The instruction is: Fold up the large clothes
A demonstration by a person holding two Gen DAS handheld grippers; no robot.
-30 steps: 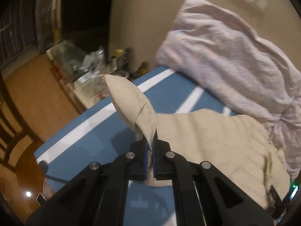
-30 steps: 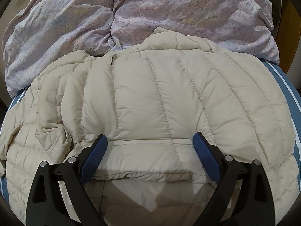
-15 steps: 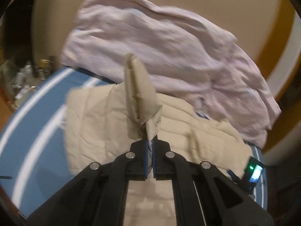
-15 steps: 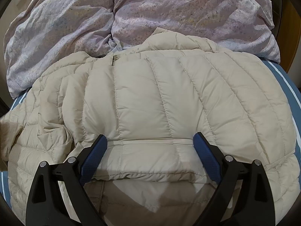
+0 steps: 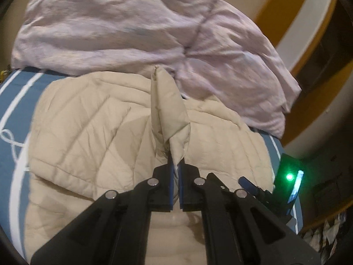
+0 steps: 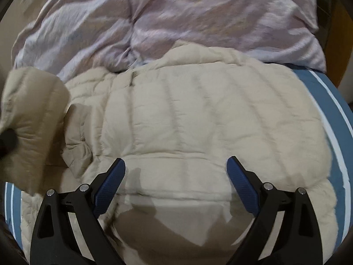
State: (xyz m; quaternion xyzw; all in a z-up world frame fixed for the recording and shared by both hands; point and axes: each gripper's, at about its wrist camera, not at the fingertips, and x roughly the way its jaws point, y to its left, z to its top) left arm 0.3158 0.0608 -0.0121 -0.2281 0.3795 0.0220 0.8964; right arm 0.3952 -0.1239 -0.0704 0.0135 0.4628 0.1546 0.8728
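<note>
Two layers of slippery quilted shell are all that your left gripper (image 5: 175, 176) has: its fingers are pressed together on a thin pinch of the cream puffer jacket's (image 6: 198, 119) sleeve (image 5: 168, 110), which stands up in a peak over the jacket body. The jacket itself lies spread on the blue striped bed (image 6: 331, 110), its collar end touching the crumpled lilac duvet (image 6: 176, 15). Your right gripper (image 6: 176, 185) hovers low over the near hem with its fingers wide apart, gripping nothing, so nothing pins the body down. That is the main risk: if you swing the sleeve across quickly, the light jacket could drag or bunch with it, and the fold line would wander. The pinch may also slide out, since the fabric looks smooth and puffy and the hold is near the edge. Drop the sleeve from height and trapped air may make it spring back open. Watch the duvet too; a sleeve laid too far forward could land on it instead of on the jacket.
</note>
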